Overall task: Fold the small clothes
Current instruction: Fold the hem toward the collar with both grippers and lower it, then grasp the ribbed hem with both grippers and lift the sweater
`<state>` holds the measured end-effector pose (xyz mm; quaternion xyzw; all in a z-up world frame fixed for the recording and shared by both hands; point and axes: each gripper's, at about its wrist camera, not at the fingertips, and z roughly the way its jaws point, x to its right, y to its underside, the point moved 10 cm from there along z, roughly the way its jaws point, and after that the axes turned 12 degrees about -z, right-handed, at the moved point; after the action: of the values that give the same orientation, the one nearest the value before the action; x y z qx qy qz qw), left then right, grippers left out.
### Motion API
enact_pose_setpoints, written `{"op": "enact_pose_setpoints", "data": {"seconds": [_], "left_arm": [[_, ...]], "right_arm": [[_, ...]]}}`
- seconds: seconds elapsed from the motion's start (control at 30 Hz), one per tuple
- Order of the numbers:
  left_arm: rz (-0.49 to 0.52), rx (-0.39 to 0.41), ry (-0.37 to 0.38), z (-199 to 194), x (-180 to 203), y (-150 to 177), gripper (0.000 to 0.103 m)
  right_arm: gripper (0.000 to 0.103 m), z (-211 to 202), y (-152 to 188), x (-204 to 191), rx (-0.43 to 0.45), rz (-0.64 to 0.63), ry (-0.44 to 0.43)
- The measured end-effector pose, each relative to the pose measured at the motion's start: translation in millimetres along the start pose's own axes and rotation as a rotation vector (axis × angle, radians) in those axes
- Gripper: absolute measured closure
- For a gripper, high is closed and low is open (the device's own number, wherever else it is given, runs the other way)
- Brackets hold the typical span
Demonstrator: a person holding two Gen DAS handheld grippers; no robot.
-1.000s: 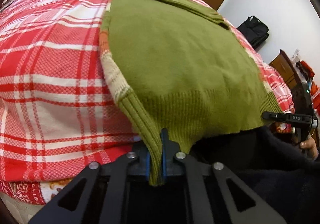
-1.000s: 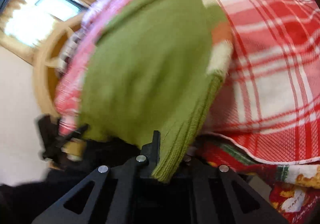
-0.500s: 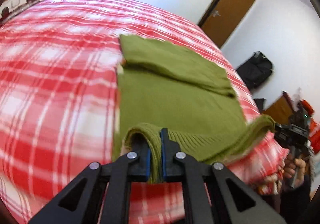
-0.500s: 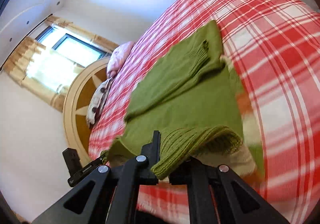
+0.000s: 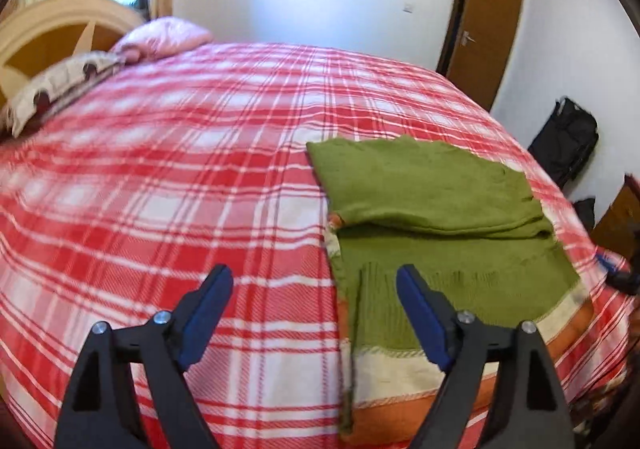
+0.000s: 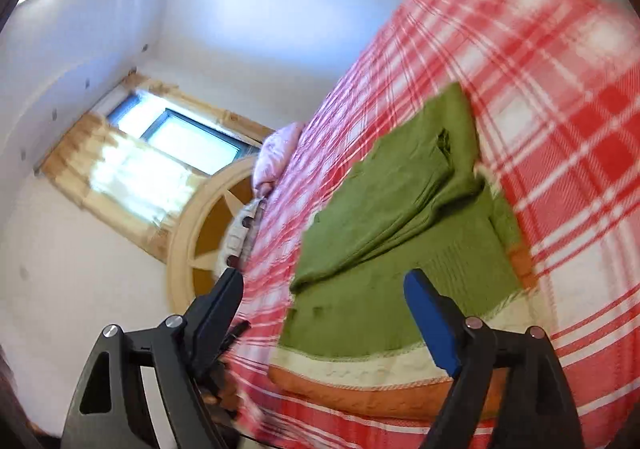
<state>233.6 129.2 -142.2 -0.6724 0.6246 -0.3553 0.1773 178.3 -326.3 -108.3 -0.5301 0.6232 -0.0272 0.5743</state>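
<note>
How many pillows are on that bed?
2, both at the head of the bed by the headboard: a pink pillow, and a patterned pillow beside it. More may lie out of view.

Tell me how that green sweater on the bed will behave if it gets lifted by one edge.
The green sweater is probably floppy: its folded layers sag and drape flat on the plaid bedspread. The thick ribbed knit suggests grippy rather than slippery. Lifted by one edge, the fold would likely fall open.
</note>
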Motion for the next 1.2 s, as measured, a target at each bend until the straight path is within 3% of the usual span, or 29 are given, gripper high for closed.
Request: {"op": "enact_pose_setpoints", "data": {"seconds": [0.1,0.17,0.27,0.4,0.6,0.73,0.77,0.8,0.87,0.9,1.03,1.1,1.17,1.2], "left_arm": [[0.081,0.002,0.003,8,14,2,0.017],[0.127,-0.003,0.018,19,29,4,0.017],[0.181,-0.027,0.030,35,48,12,0.017],[0.197,-0.081,0.027,52,60,30,0.017],[0.201,-0.108,0.029,53,63,40,0.017],[0.160,-0.114,0.040,49,54,38,0.016],[0.155,-0.117,0.042,48,52,38,0.016],[0.152,-0.118,0.041,48,51,38,0.016],[0.157,-0.115,0.038,48,49,36,0.016],[0.163,-0.117,0.041,49,50,36,0.016],[0.175,-0.132,0.079,55,59,37,0.017],[0.162,-0.145,0.103,59,62,38,0.024],[0.130,-0.165,0.128,63,62,41,0.058],[0.113,-0.174,0.133,64,61,42,0.065]], "right_arm": [[0.020,-6,2,-2,-0.044,-0.266,0.287],[0.020,-6,6,1,-0.069,-0.402,0.427],[0.020,1,21,15,-0.153,-0.516,0.554],[0.034,24,32,27,-0.227,-0.590,0.599],[0.035,62,31,60,-0.274,-0.579,0.617],[0.036,79,45,72,-0.351,-0.613,0.642],[0.039,80,47,71,-0.351,-0.642,0.652],[0.055,80,50,66,-0.358,-0.660,0.647],[0.077,79,54,59,-0.371,-0.660,0.622],[0.083,77,54,57,-0.374,-0.682,0.635],[0.087,73,56,56,-0.367,-0.685,0.641],[0.087,69,55,58,-0.348,-0.648,0.636],[0.087,68,57,58,-0.342,-0.638,0.637],[0.087,69,58,58,-0.341,-0.638,0.640]]}}
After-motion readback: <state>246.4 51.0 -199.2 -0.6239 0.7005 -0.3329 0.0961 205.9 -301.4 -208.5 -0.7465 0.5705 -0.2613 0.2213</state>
